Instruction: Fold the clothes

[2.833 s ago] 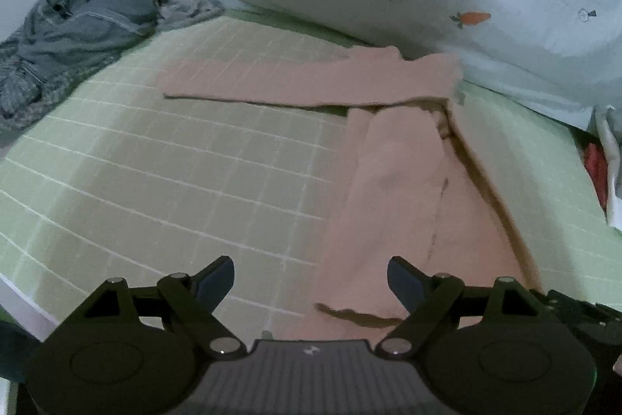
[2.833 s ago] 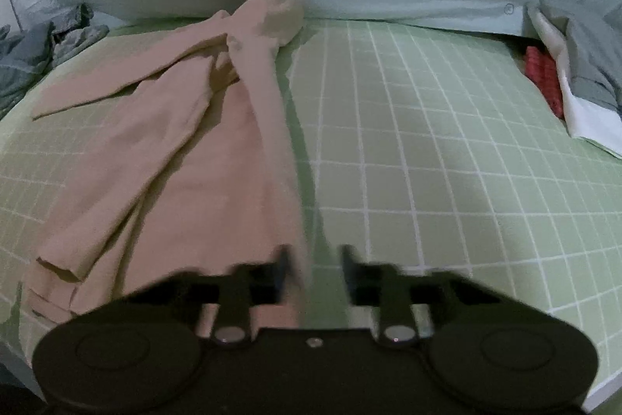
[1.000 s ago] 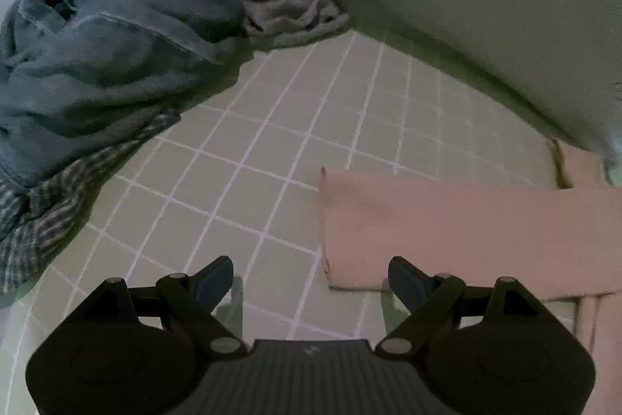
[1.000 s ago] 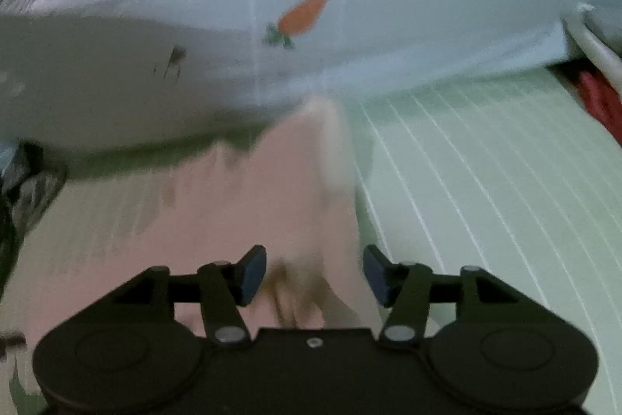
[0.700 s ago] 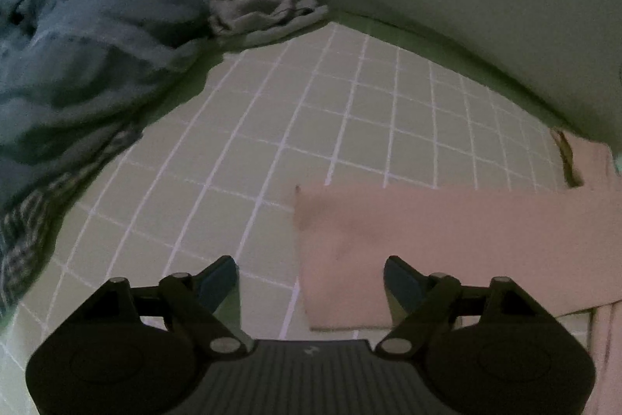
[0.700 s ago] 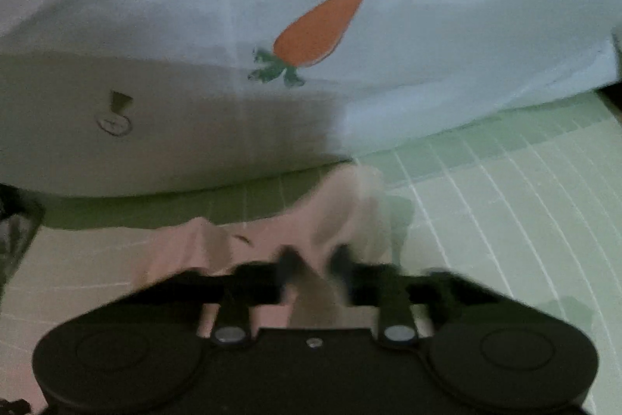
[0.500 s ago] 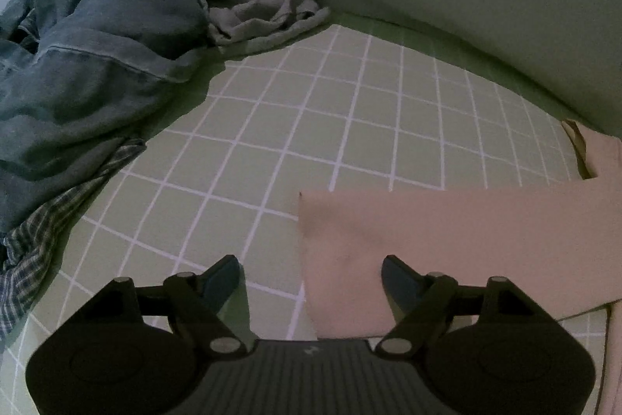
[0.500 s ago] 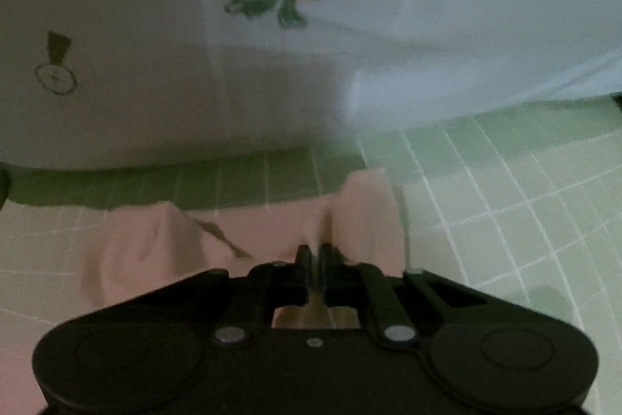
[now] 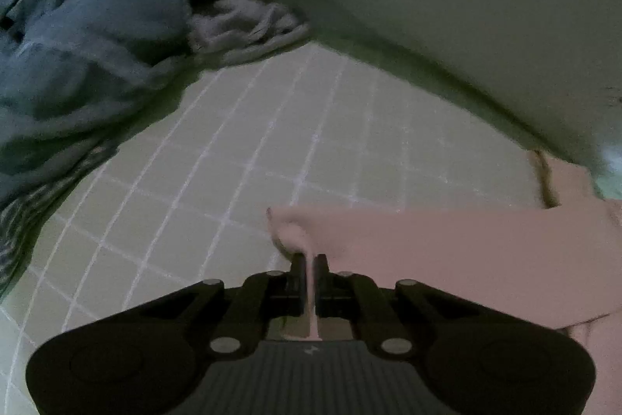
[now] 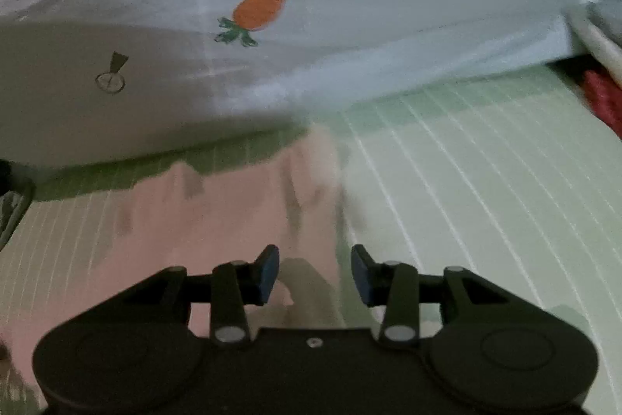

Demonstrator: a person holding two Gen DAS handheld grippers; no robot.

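With the left gripper (image 9: 309,269) clamped on only a thin pinch of the pink garment's (image 10: 217,216) sleeve cuff (image 9: 289,234) on the bed (image 9: 241,162), and the right gripper (image 10: 314,273) opening with nothing pressed, the cuff could slip free mid-fold.

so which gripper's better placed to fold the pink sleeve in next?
Left, probably. The left gripper is shut on the pink sleeve end. The right gripper has its jaws opening, pressing on nothing, above the garment.
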